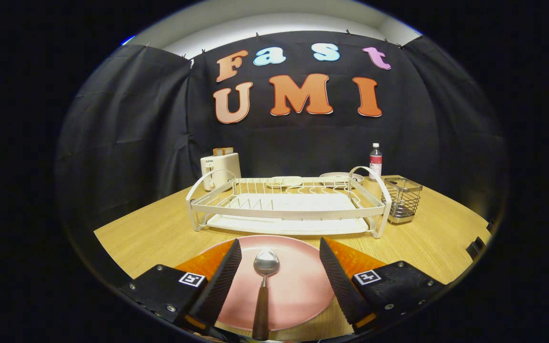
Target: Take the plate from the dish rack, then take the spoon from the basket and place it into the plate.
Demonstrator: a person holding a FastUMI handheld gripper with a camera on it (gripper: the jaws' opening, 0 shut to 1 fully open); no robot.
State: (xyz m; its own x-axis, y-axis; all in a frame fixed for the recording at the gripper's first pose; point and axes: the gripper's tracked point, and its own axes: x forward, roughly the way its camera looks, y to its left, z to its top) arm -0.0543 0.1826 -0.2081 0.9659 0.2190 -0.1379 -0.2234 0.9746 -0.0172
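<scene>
While the jaws gape empty, spoon [264, 286] lies on plate [298, 281], wooden table [160, 233].

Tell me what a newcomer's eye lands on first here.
First, the pink plate on the wooden table, with a spoon lying on it, bowl pointing toward the rack. The open gripper hangs over it, a finger on either side of the spoon, touching neither. Just beyond stands the white dish rack, a wire basket at its right end.

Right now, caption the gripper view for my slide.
Open gripper over a spoon lying on the pink plate, dish rack beyond.
</scene>
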